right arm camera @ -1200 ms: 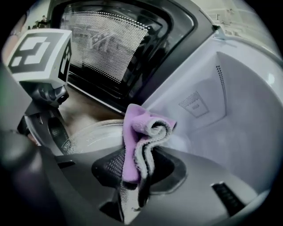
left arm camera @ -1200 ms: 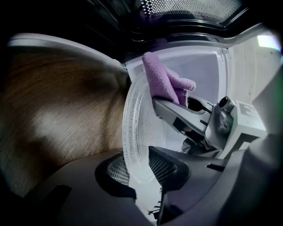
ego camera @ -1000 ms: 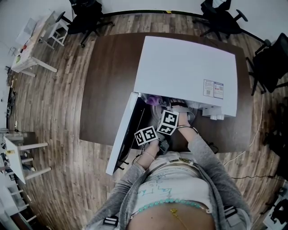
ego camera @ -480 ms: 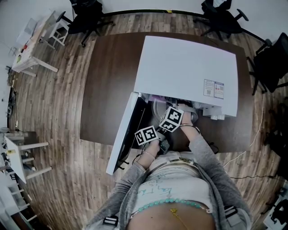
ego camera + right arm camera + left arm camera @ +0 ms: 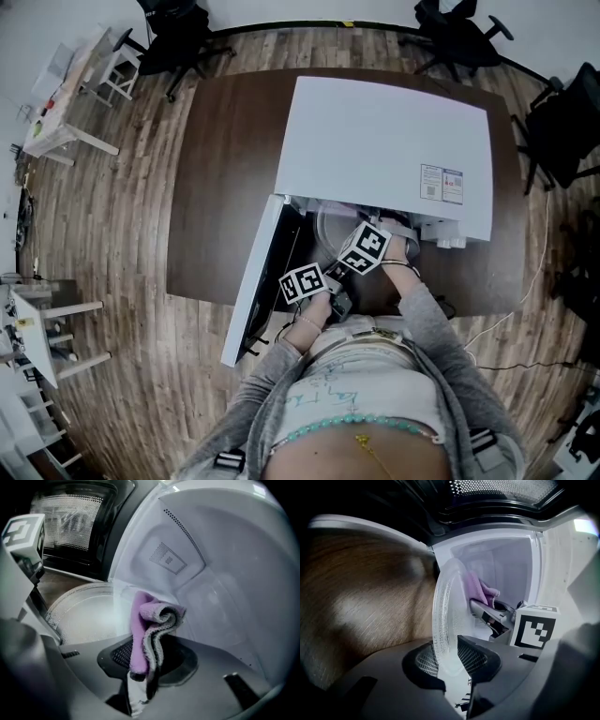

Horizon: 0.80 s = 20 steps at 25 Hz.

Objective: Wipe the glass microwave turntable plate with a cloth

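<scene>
The clear glass turntable plate (image 5: 446, 606) stands nearly on edge at the mouth of the white microwave (image 5: 384, 150), and my left gripper (image 5: 449, 656) is shut on its lower rim. In the right gripper view the plate (image 5: 86, 613) lies at the left, in front of the cavity. My right gripper (image 5: 147, 656) is shut on a folded purple cloth (image 5: 152, 620), which sticks up between the jaws just right of the plate's face. From the left gripper view, the cloth (image 5: 477, 587) and right gripper (image 5: 490, 615) sit behind the plate. In the head view both marker cubes (image 5: 303, 283) are at the opening.
The microwave door (image 5: 255, 281) hangs open to the left, its mesh window (image 5: 70, 522) close behind the left gripper. The white cavity wall (image 5: 225, 573) curves round the right gripper. The microwave sits on a dark table (image 5: 225, 169); office chairs stand beyond it.
My right gripper has moved right and a little further into the opening, rolling as it went. The cloth has dropped out of the head view, where the plate now shows. The left gripper stayed put.
</scene>
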{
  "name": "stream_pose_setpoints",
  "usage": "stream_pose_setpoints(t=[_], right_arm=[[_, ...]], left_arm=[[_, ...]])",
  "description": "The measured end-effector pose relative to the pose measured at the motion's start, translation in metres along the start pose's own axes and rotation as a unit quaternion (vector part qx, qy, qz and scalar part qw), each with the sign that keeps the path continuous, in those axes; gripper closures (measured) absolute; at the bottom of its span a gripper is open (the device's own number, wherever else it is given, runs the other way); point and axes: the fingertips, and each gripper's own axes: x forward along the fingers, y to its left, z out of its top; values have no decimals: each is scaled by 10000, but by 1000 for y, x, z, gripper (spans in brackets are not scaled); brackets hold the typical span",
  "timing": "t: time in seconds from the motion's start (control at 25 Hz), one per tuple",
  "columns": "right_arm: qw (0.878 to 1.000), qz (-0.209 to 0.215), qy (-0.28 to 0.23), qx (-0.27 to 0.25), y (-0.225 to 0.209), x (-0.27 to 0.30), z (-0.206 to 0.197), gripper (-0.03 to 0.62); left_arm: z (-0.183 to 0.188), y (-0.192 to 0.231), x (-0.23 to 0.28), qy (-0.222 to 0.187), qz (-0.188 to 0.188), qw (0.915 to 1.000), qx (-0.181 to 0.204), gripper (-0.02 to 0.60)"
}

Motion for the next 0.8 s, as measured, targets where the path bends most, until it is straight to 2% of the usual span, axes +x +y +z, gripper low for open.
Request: stream_pose_setpoints(t=[0.24, 0.44, 0.8], right_arm=[[9987, -121, 366, 319, -14, -5, -32, 474], [9981, -266, 504, 242, -11, -10, -38, 474], [9971, -86, 612, 434, 1, -20, -48, 474]], left_arm=[[-1, 0, -1, 19, 14, 10000, -48, 483], [-2, 0, -1, 35, 14, 10000, -90, 483], [-1, -1, -2, 36, 47, 10000, -31, 483]])
